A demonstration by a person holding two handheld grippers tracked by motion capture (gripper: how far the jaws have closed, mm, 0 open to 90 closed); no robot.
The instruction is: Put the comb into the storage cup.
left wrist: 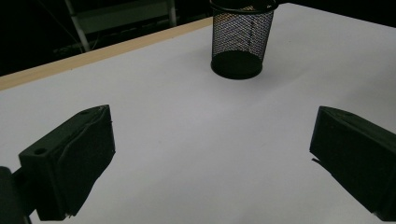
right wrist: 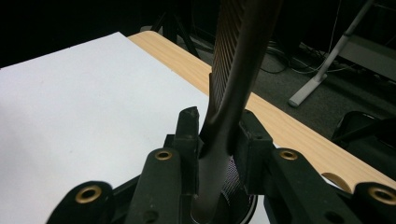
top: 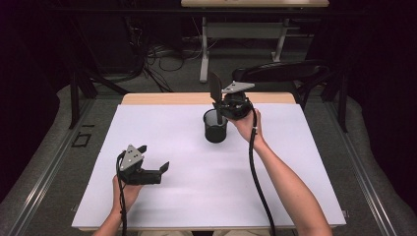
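From the high view, your right gripper (top: 221, 104) stands over the black mesh pen cup (top: 216, 126) near the far middle of the white table (top: 147, 128), jaws clamped on a flat black tool with a broad blade that sticks up and back; it looks like a spatula or a wide comb (top: 215, 88), and I can't tell which. Its lower end points down into the cup. Your left gripper (top: 153, 158) hovers low over the near left of the table, well apart from the cup, jaws spread and holding nothing.

In the left gripper view, the two black jaws stand wide apart over bare white surface, with the pen cup (left wrist: 241, 39) upright ahead of them.

In the right gripper view, the jaws are pressed together on the tool's narrow neck (right wrist: 219, 135), the ribbed blade (right wrist: 238, 42) rising above them and the handle running down toward the mesh cup (right wrist: 236, 186) just below. The tool looks light, stiff and smooth plastic, so it could twist in the pads; the neck where you hold it is the sensible place. The cup is light too and may tip if the handle catches its rim.

No brand, label or writing can be read anywhere.
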